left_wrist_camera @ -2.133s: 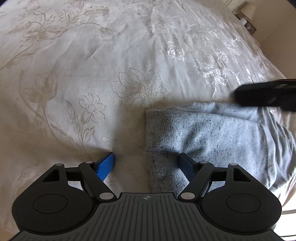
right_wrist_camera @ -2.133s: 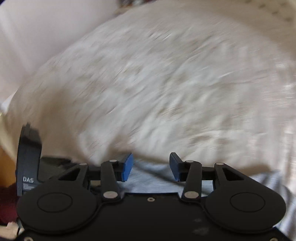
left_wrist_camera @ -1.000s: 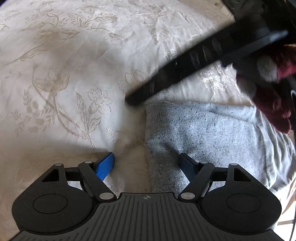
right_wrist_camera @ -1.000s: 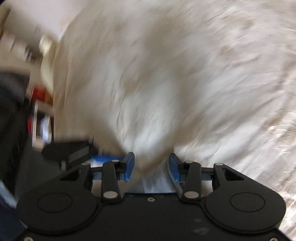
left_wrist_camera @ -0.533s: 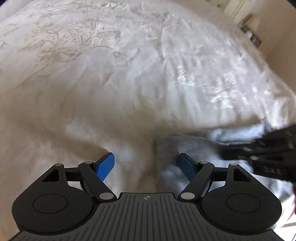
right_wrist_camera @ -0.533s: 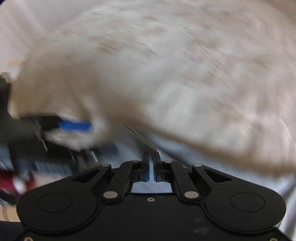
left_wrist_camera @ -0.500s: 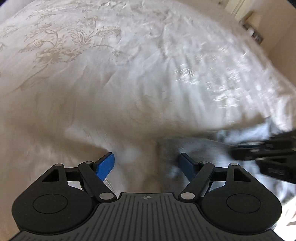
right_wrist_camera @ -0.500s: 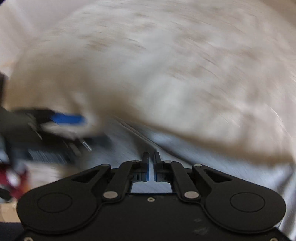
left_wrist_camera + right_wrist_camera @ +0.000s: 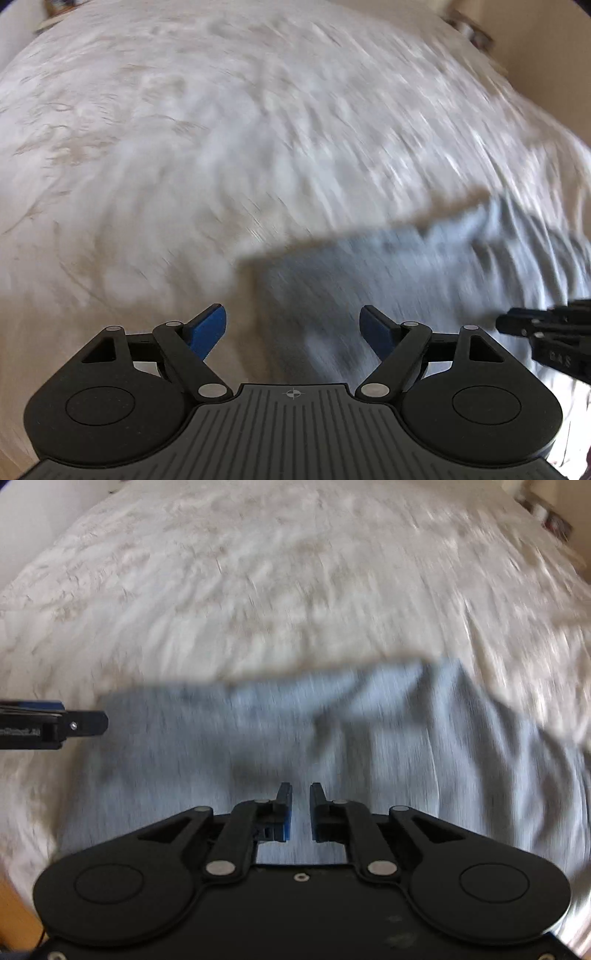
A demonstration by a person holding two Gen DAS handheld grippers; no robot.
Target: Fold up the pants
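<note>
Left wrist view: the left gripper (image 9: 291, 325) is pointing down at a bed (image 9: 184, 147) covered in a white, faintly patterned spread. Its blue pads (image 9: 207, 328) are standing wide apart, and nothing is sitting between them or touching them. The grey pants (image 9: 406, 273) are lying folded on the spread, filling the lower right of the view; their left edge is running down between the two pads, so the left pad is hanging over bare spread and the right pad over the cloth. The whole picture is smeared with motion blur. At the right edge the black tip of the right gripper (image 9: 546, 332) is poking in over the pants; whether it is touching them cannot be told here.

Right wrist view: the right gripper (image 9: 300, 812) is aiming steeply down over the middle of the pants (image 9: 258, 746). Its jaws are only a narrow slit apart and are opening; no cloth is showing between the pads (image 9: 284, 812), and the grey fabric is lying below them. The pants are spreading from the left of centre to the right edge, creased toward the upper right, with the bed (image 9: 258, 572) beyond. The left gripper (image 9: 55, 723) is reaching in from the left edge, its tip just at the left border of the pants. This view is blurred too.
</note>
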